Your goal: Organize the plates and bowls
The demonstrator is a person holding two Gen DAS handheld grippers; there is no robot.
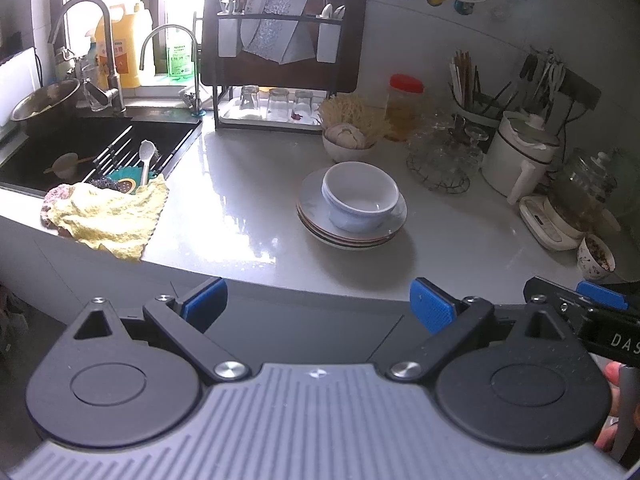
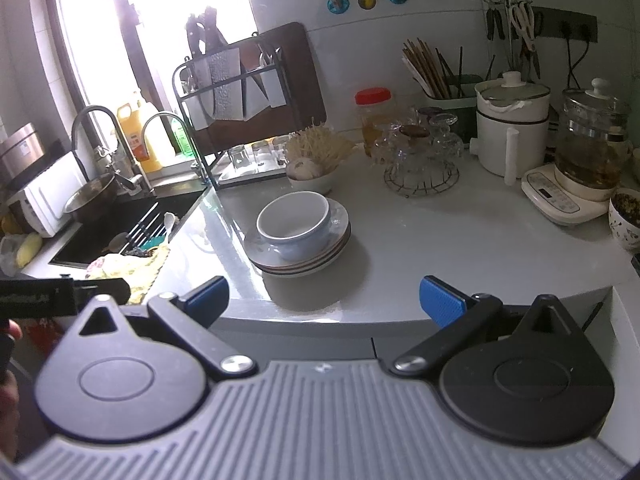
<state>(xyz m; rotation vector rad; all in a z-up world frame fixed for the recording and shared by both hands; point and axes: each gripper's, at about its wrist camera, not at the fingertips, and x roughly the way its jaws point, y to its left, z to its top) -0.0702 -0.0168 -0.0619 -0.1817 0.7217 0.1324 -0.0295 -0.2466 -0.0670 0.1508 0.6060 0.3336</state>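
Note:
A white bowl (image 1: 360,196) (image 2: 295,222) stands upright on a stack of several plates (image 1: 352,228) (image 2: 304,258) in the middle of the grey counter. My left gripper (image 1: 318,302) hangs open in front of the counter's near edge, below the stack, with nothing between its blue pads. My right gripper (image 2: 326,300) is open too, at the near edge just right of the stack, and holds nothing. The right gripper's tip (image 1: 600,300) shows at the right of the left wrist view. The left gripper's black body (image 2: 60,292) shows at the left of the right wrist view.
A sink (image 1: 92,148) with a yellow cloth (image 1: 108,212) over its corner lies to the left. Behind the stack are a small bowl with garlic (image 1: 348,140), a dish rack with glasses (image 1: 276,104), glass dishes on a wire stand (image 1: 440,156), a white pot (image 1: 520,152) and a kettle (image 2: 592,148).

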